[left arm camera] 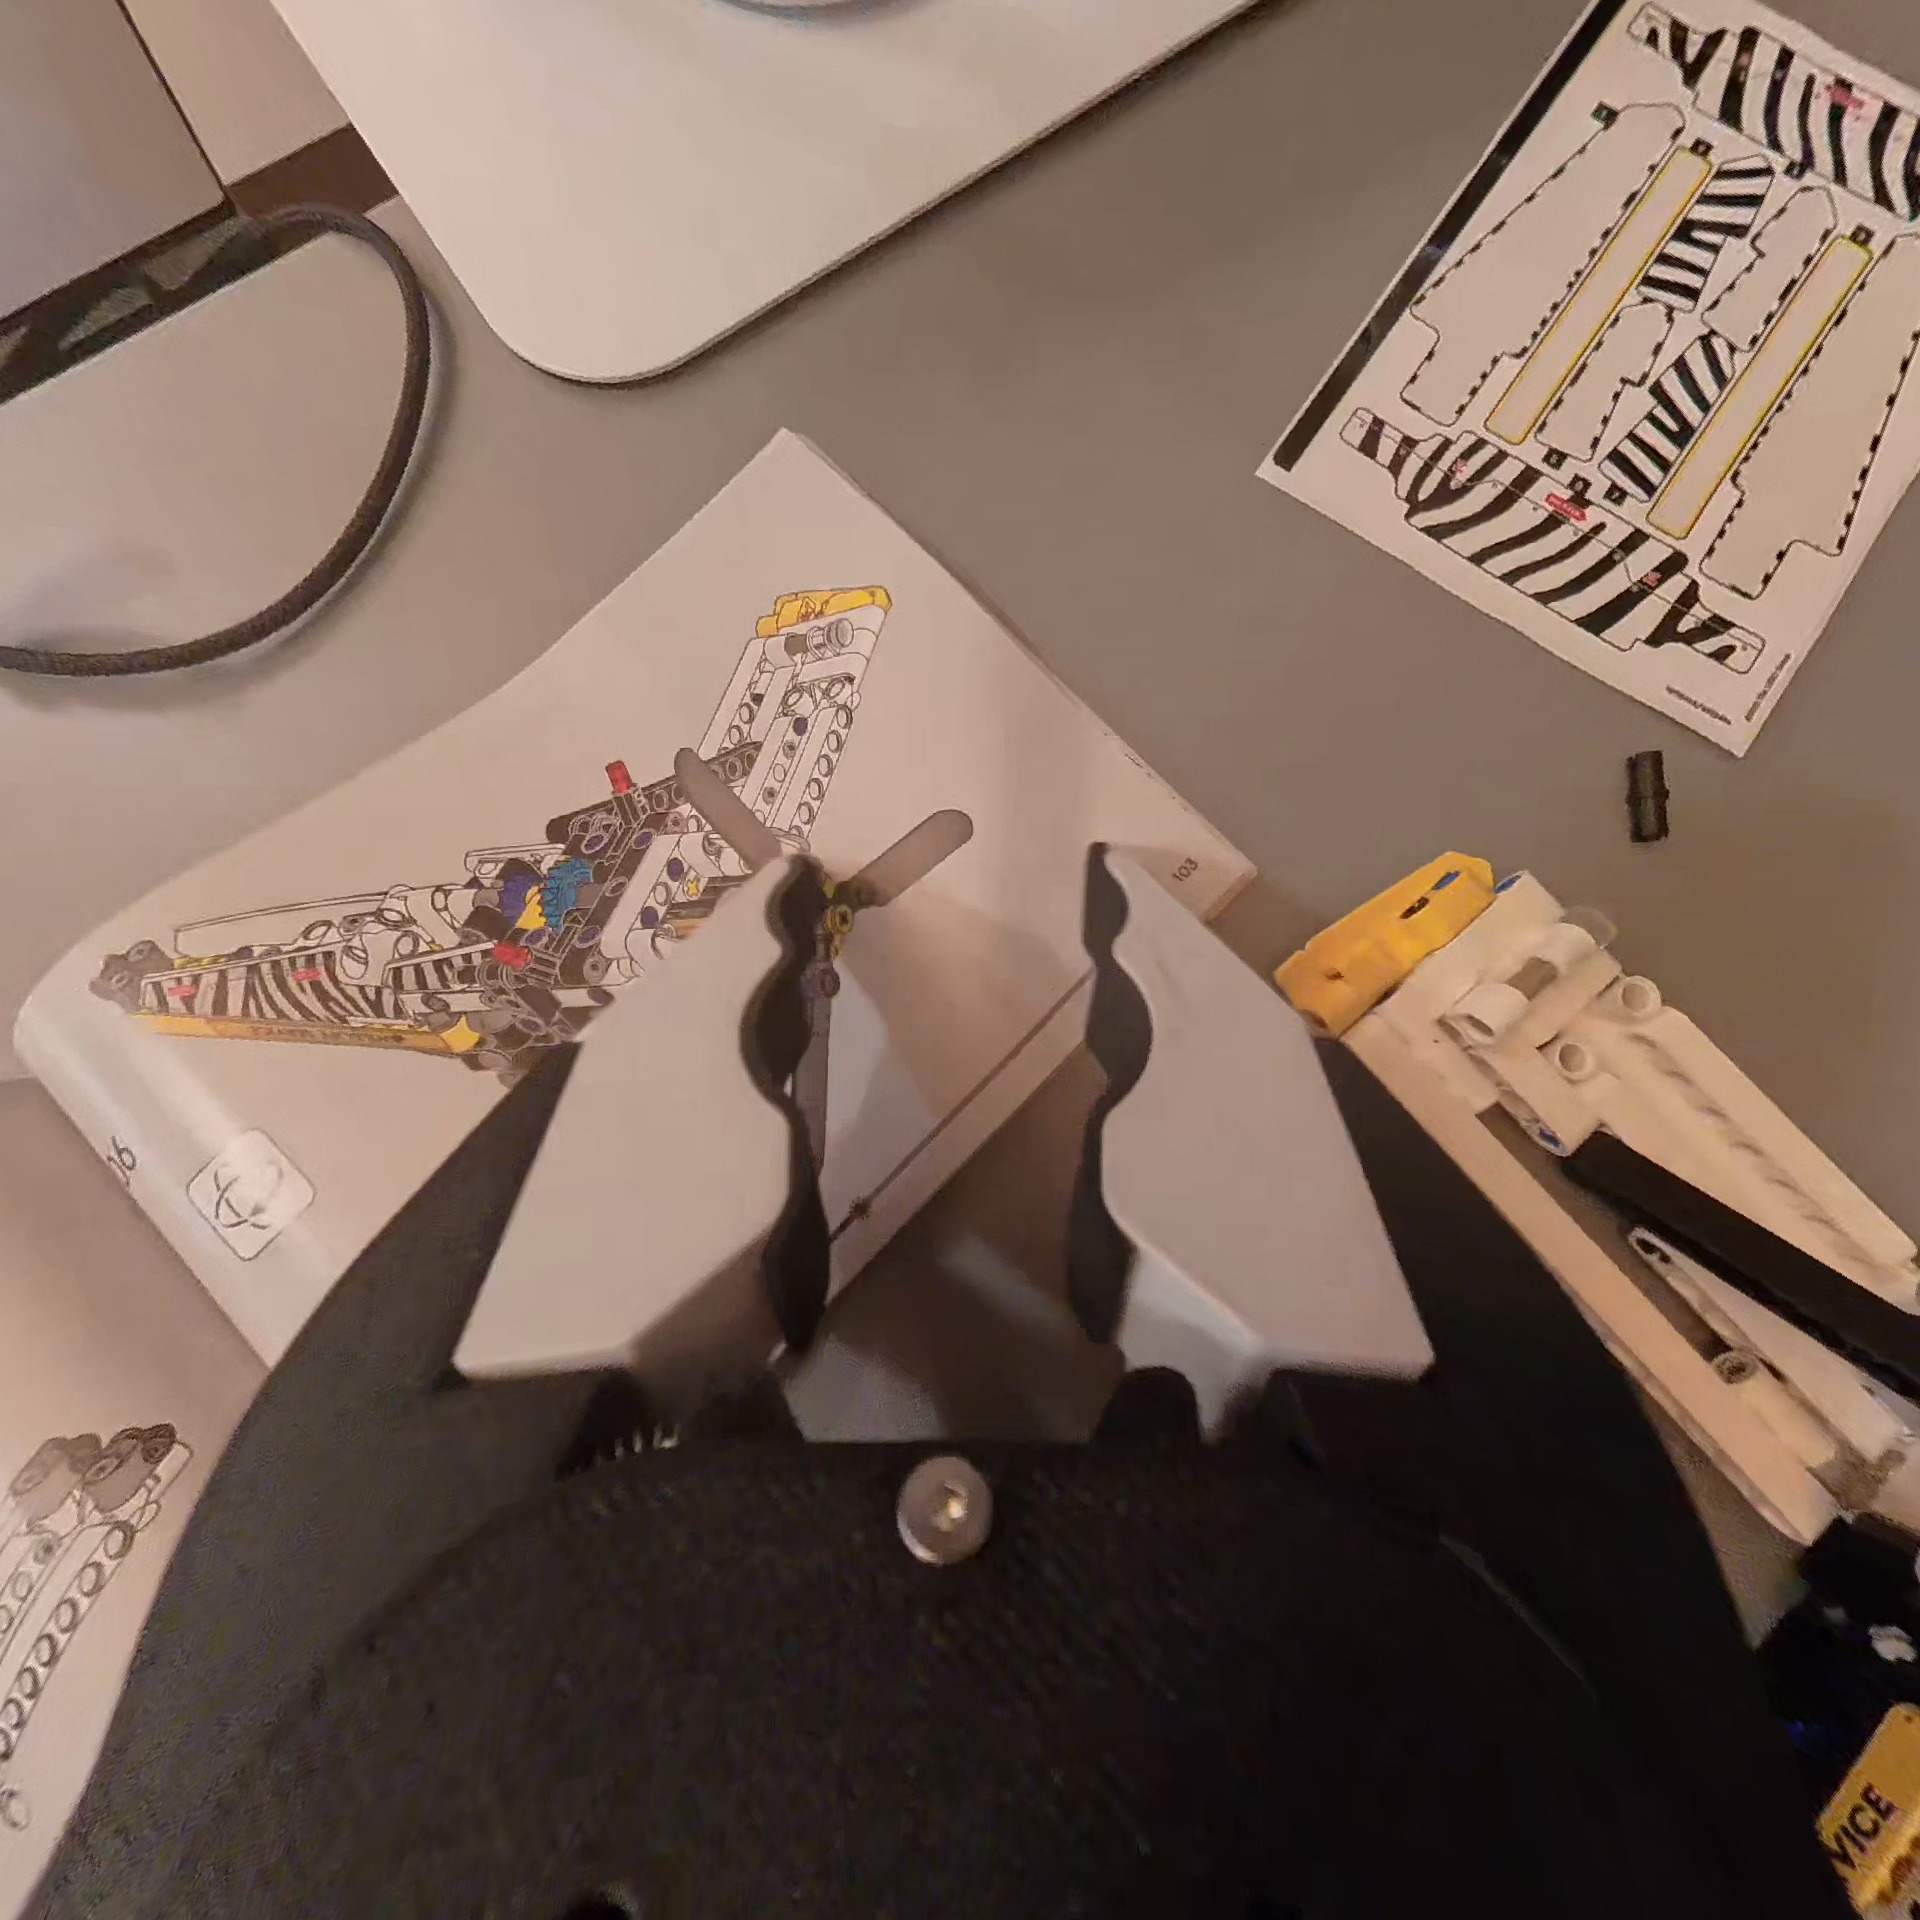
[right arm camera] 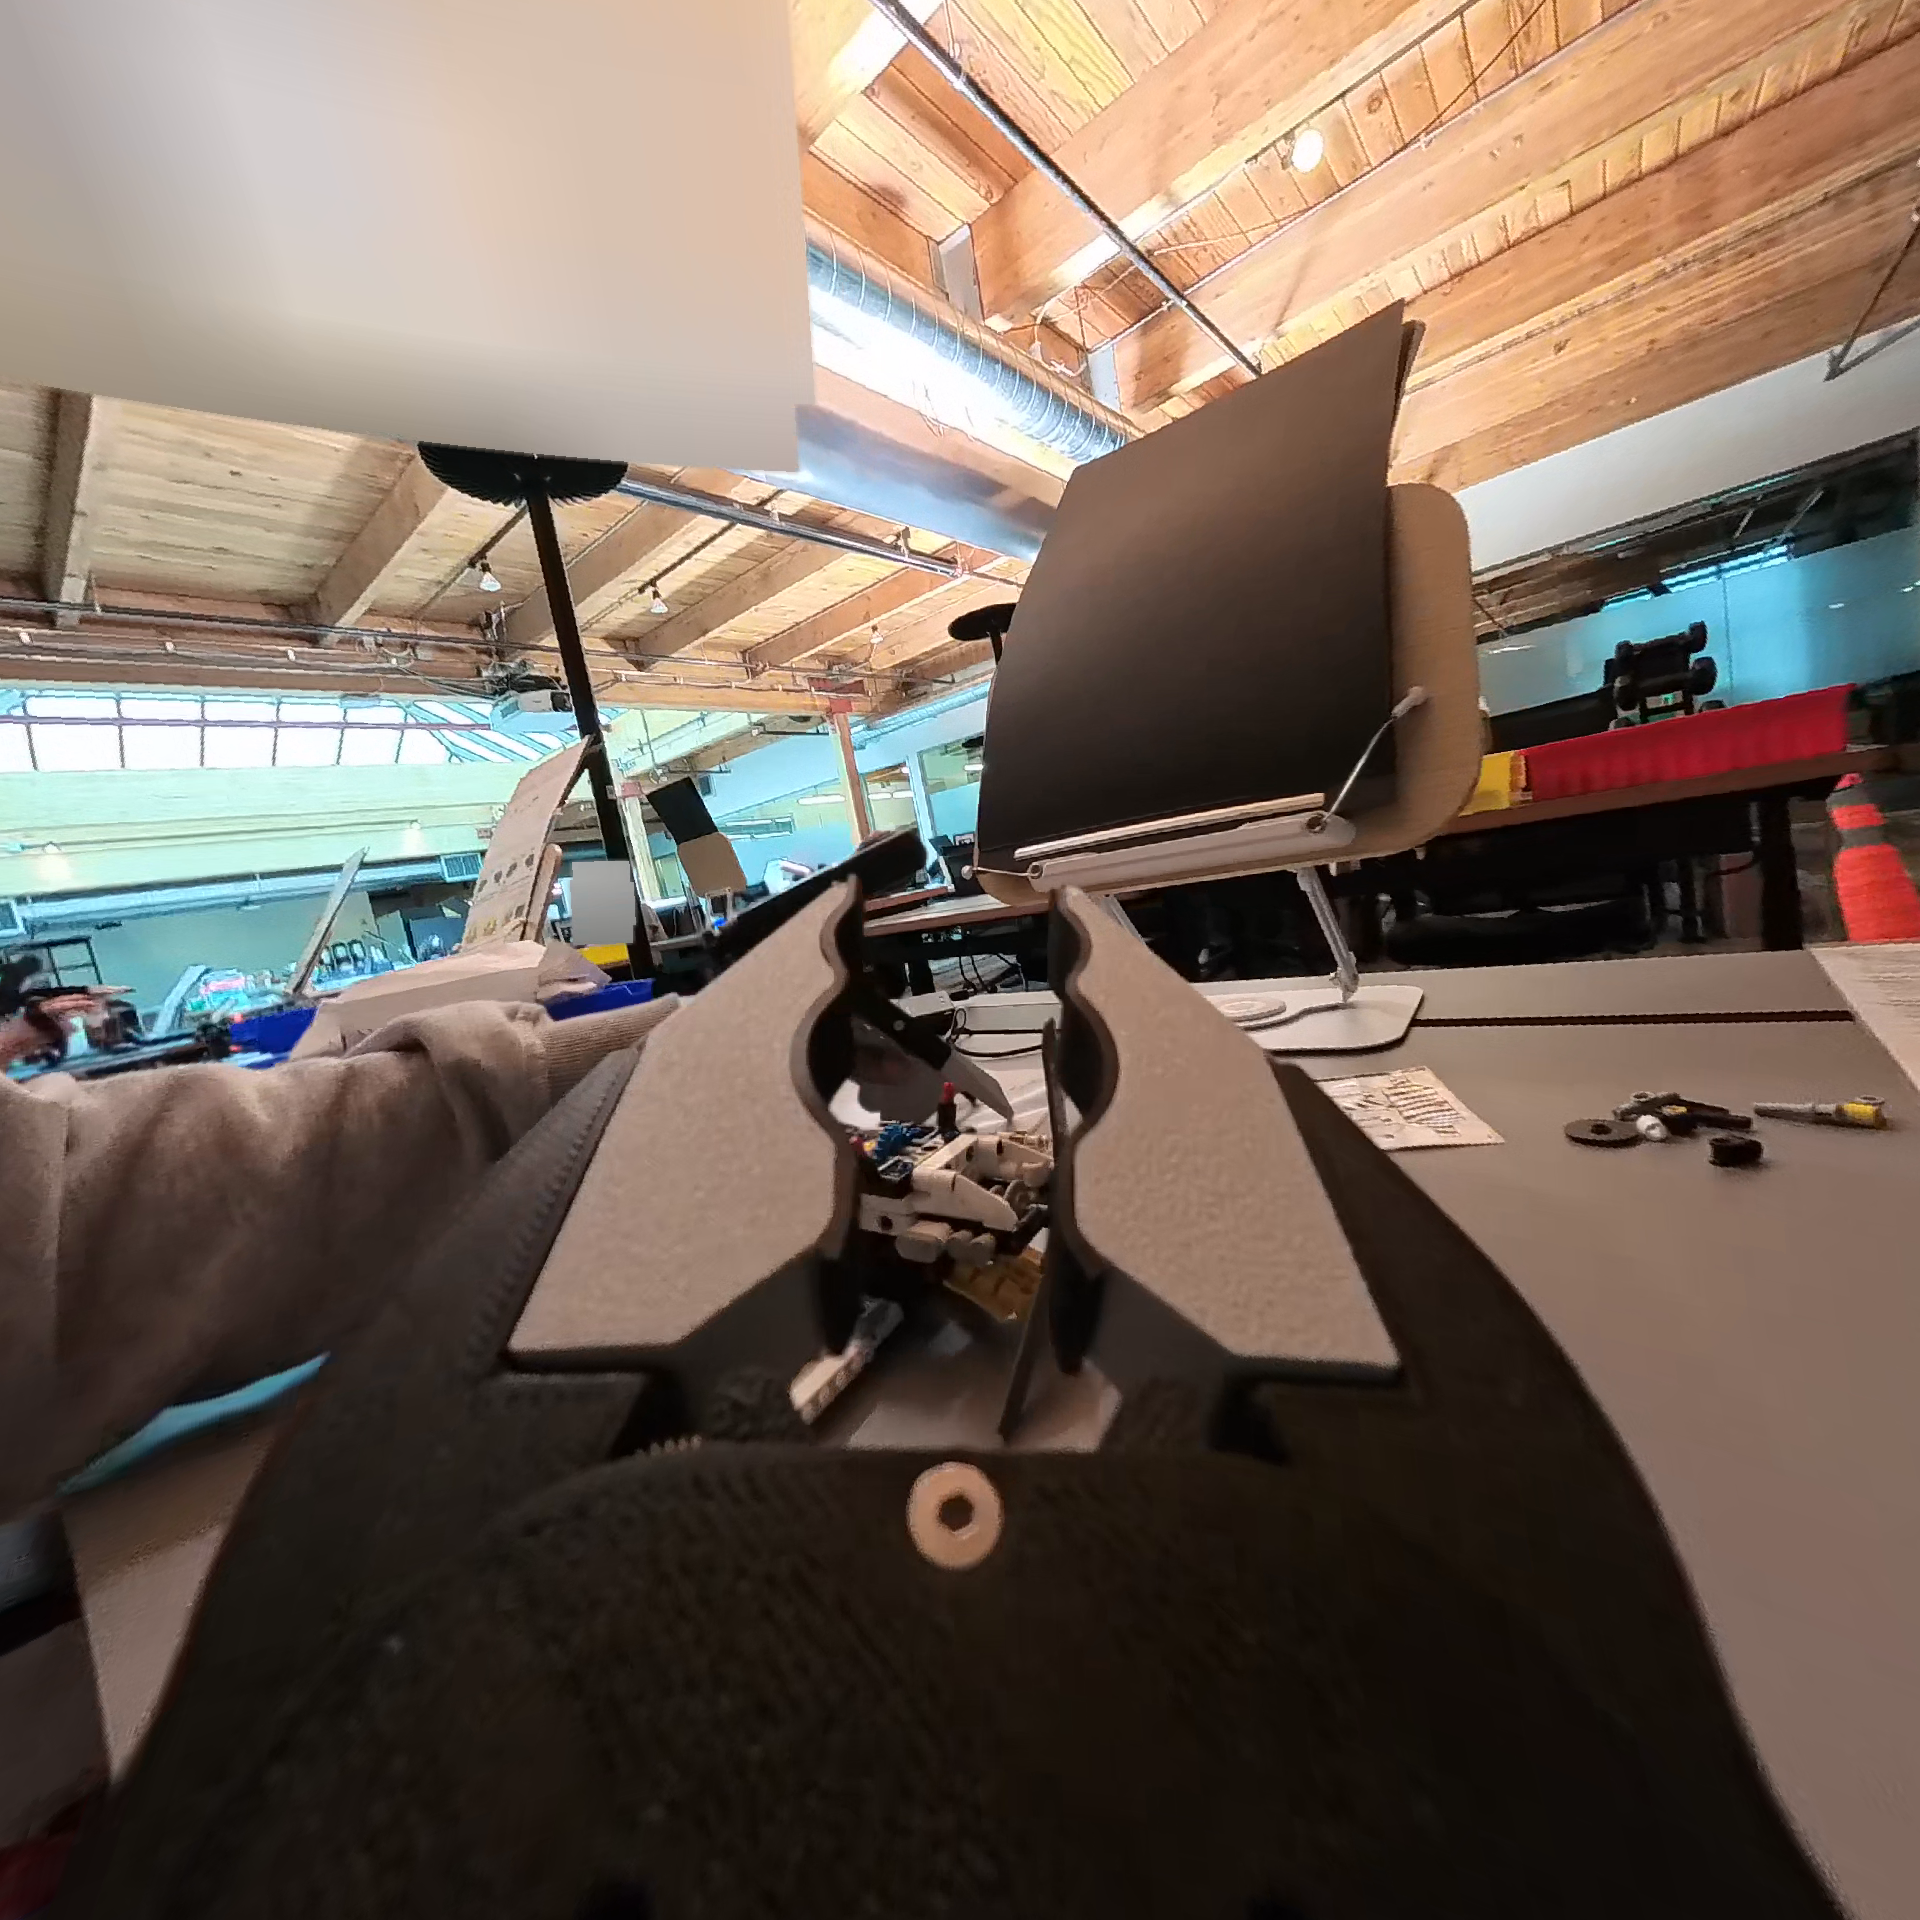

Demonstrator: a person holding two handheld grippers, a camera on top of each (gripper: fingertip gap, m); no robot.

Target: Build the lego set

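In the left wrist view my left gripper (left arm camera: 951, 862) is open above the open instruction booklet (left arm camera: 644, 790). A small propeller (left arm camera: 836, 883) with grey blades and a dark axle lies along the inner face of the left finger; I cannot tell whether it touches. The white lego model (left arm camera: 1558, 1091) with a yellow tip lies to the right. In the right wrist view my right gripper (right arm camera: 958, 899) is closed around the white, blue and black lego model (right arm camera: 956, 1184), just above the table. The left gripper shows as a dark shape behind it.
A striped sticker sheet (left arm camera: 1621, 343) and a black pin (left arm camera: 1647, 795) lie at the right. A dark cable (left arm camera: 312, 416) and a white stand base (left arm camera: 675, 156) are at the back. Loose small parts (right arm camera: 1662, 1117) lie right; a grey sleeve (right arm camera: 260, 1143) reaches in left. About 35 cm separates my left fingertips from my right. The left tips stand about 10 cm off the black pin (left arm camera: 1647, 795).
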